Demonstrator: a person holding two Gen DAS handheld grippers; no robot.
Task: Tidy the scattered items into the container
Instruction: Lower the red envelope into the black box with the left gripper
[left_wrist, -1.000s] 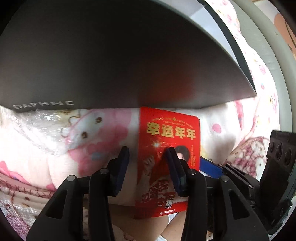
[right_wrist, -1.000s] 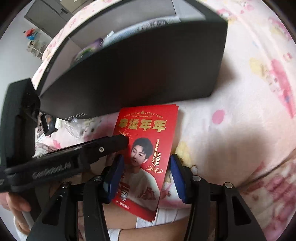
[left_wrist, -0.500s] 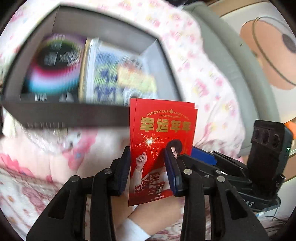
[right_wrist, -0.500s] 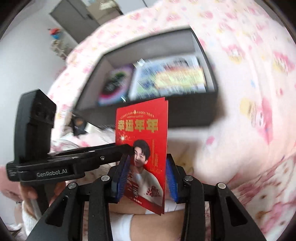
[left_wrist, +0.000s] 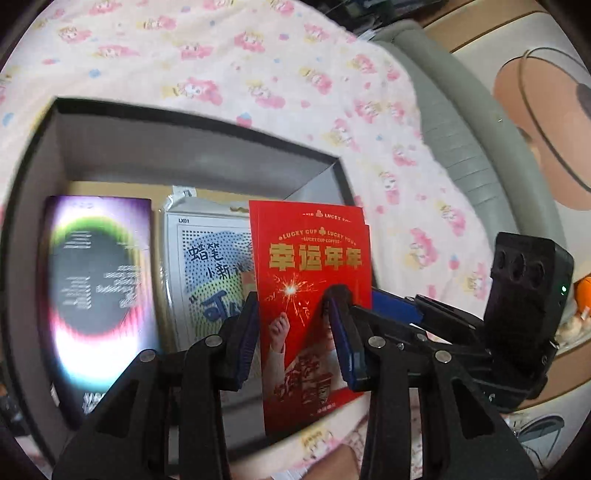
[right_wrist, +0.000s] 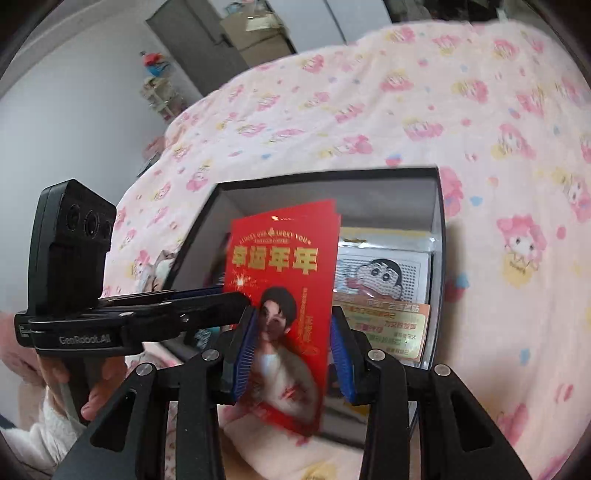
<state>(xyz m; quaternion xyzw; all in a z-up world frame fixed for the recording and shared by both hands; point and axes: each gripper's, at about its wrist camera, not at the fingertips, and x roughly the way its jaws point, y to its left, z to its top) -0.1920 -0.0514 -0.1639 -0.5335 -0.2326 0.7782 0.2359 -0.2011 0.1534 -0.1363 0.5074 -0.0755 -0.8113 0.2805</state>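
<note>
A red card (left_wrist: 310, 258) with gold lettering and a portrait hangs upright over the near wall of the dark grey box (left_wrist: 184, 114). My left gripper (left_wrist: 293, 306) is shut on it, one finger in front of the card's face. My right gripper (right_wrist: 293, 317) is shut on the same red card (right_wrist: 280, 258). In the right wrist view the left gripper (right_wrist: 236, 299) reaches in from the left to the card's edge. In the left wrist view the right gripper (left_wrist: 388, 306) comes in behind the card's right edge. The box (right_wrist: 332, 175) is open-topped.
Inside the box lie a dark iridescent packet (left_wrist: 96, 288) and a white cartoon bead pack (right_wrist: 384, 273) with an orange label (right_wrist: 388, 328). Pink cartoon bedding (right_wrist: 480, 110) surrounds the box. A grey padded bed edge (left_wrist: 461, 122) runs at right. A hand (right_wrist: 92, 387) holds the left gripper.
Both grippers have lifted the red card from in front of the box's near wall up to above it, so the box's inside now shows. The right jaws narrowed onto the card.
</note>
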